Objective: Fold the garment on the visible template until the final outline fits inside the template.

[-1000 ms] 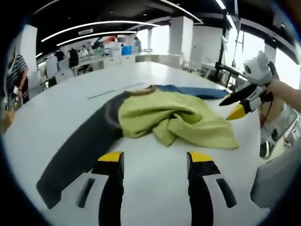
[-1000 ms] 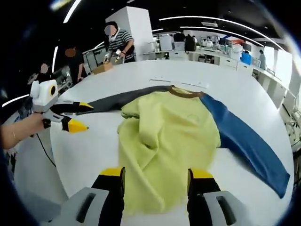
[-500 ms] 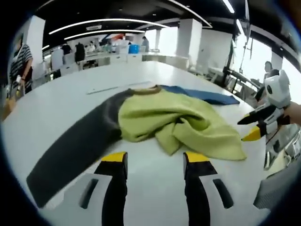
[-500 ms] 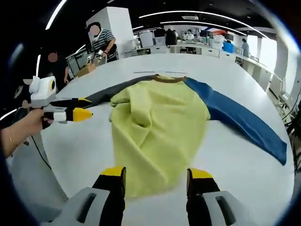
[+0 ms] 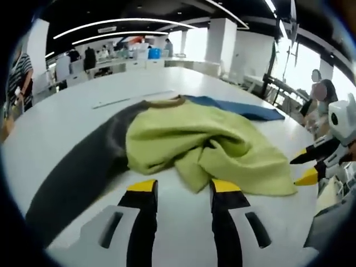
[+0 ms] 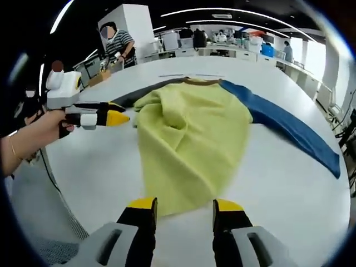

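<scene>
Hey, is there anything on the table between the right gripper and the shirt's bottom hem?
Nothing visible. Bare white table lies between the right gripper and the yellow-green hem of the garment.

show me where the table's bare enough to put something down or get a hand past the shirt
Bare table runs between the shirt's yellow body and its blue sleeve, on to the near edge. Another bare strip lies past the collar, far side. It is tight on the grey sleeve side: the left gripper hovers there by the bunched yellow folds.
</scene>
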